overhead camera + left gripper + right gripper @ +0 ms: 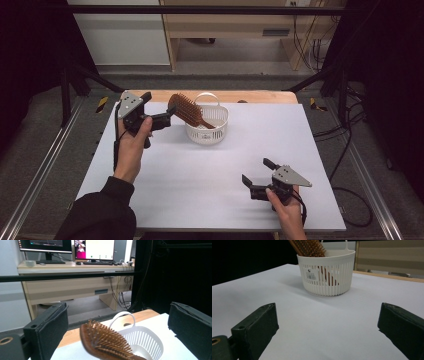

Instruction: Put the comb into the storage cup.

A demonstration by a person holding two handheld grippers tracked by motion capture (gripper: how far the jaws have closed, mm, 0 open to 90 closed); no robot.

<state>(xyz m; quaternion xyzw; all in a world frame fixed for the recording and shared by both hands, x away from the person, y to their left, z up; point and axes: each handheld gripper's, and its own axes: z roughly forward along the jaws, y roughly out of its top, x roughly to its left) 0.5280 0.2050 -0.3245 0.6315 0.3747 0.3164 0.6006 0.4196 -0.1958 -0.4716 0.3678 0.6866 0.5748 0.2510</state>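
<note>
Wooden hairbrush (189, 110) leans handle-down in the white basket (218, 134) just ahead of the released left hand-held gripper (171, 111); top-heavy, it may tip the basket; right hand-held gripper (256, 173) idles with jaws apart, well clear.

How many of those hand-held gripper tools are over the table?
2. The left gripper is held up beside the hairbrush in the white basket, jaws open. The right gripper is near the table's front edge, jaws open.

Your hairbrush (189, 111): wood, matt bristles. Your basket (207, 131): white slotted plastic, slight sheen. Table (200, 170): matt, smooth.
</note>
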